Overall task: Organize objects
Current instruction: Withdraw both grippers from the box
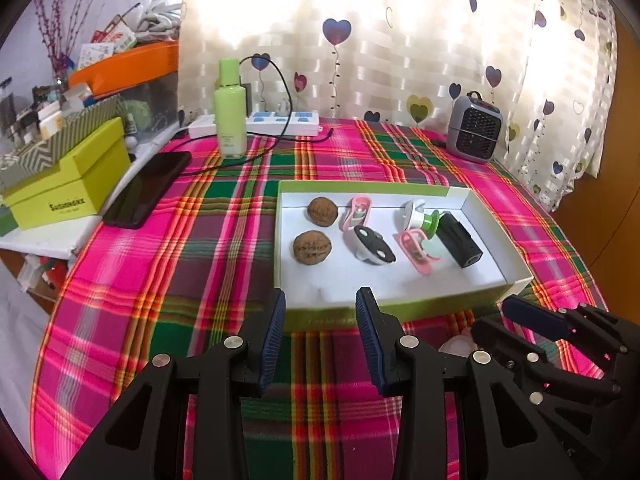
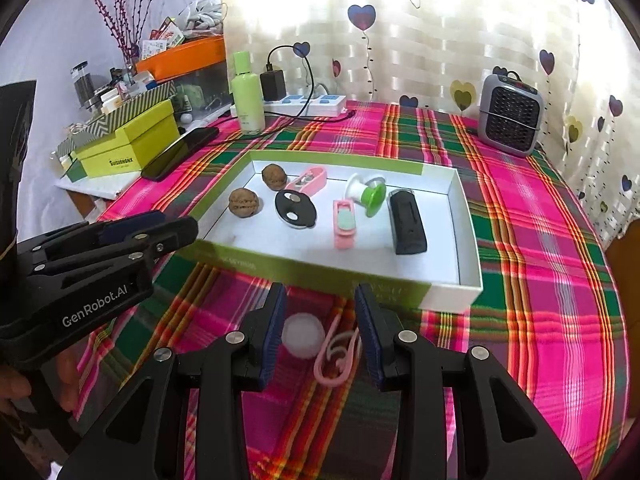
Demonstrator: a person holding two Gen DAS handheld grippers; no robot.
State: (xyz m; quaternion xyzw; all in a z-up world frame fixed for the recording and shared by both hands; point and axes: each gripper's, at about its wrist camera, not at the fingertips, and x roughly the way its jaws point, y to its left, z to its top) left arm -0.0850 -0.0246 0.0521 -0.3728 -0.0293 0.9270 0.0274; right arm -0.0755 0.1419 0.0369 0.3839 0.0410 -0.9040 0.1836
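The white-lined green box [image 2: 466, 236] sits on the plaid cloth [image 2: 560, 240], holding two brown walnuts [image 2: 245, 200], pink clips [image 2: 344, 229], a black case [image 2: 407, 222]. A white ball [image 2: 303, 335] lies just outside. Left gripper [image 1: 320, 304] and right gripper [image 2: 320, 300] hover part-open, empty.

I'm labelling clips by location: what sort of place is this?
Probably a home room: a plaid tablecloth, a heart-print curtain behind it, and a small heater beside household clutter.
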